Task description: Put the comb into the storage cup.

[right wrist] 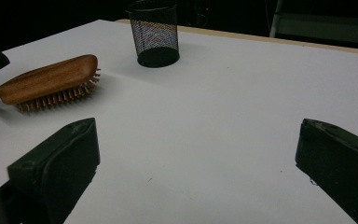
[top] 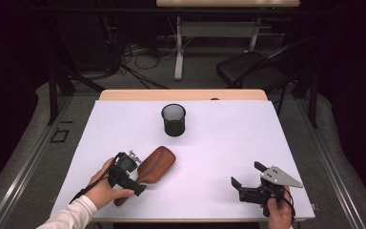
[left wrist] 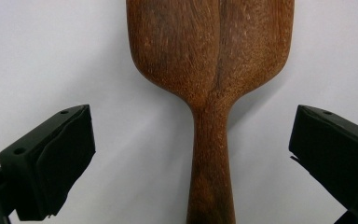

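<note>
Table [top: 228,143]: white top, wooden edge at the far side
Hairbrush [top: 157,164]: wooden, bristles down, lying left of centre; handle points toward the person
Mesh cup [top: 174,119]: black, upright, beyond the brush and apart from it
Left gripper [left wrist: 191,154]: jaws spread wide — one on each side of the brush handle, neither touching it
Right gripper [top: 249,177]: near the table's right front corner; jaws parted, nothing between them

Left gripper [top: 132,168]: held low over the table's near left, jaws wide apart, nothing touching either pad.
Left hand [top: 106,188]: wrapped around the gripper body; white sleeve [top: 74,214] enters from the bottom edge.
Right gripper [top: 248,179]: near right, jaws spread wide, pointing left.
Right hand [top: 279,212]: gripping from below.
</note>
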Motion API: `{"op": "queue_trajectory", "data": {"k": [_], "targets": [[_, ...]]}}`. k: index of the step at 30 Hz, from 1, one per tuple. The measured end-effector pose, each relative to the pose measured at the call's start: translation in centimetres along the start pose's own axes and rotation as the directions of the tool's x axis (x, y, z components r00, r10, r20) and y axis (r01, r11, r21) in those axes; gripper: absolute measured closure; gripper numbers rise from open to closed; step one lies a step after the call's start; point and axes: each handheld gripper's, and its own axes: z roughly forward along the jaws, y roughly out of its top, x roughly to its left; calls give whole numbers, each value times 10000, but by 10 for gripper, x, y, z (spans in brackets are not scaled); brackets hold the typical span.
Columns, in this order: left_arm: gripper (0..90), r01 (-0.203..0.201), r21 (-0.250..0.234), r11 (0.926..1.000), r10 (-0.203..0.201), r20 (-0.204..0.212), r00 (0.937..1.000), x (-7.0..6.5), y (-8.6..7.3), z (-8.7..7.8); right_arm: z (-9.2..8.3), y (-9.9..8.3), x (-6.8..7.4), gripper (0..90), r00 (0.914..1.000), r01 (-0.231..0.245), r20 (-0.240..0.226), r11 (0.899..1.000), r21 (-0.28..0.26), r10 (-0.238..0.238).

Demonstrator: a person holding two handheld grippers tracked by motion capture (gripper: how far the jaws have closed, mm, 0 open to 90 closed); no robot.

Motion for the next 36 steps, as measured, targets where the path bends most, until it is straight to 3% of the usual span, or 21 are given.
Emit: {"op": "queue_trajectory", "data": {"k": [14,19,27,36], "targets": [[17,241,-82,9997,-239,213,9995,-2,4,3,0,0,0,0,10000,72,-20,10000,34,-72],[32,376,107,9992,-379,332,9987,-3,6,6,0,0,0,0,10000,90,-25,9999,50,-89],[146,576,198,9981,-584,416,9974,-2,9,8,0,-1,0,0,9999,112,-24,9999,59,-112],[187,471,486,9977,-489,360,9982,-3,10,11,0,-1,0,0,9999,93,-49,9999,81,-93]]}}
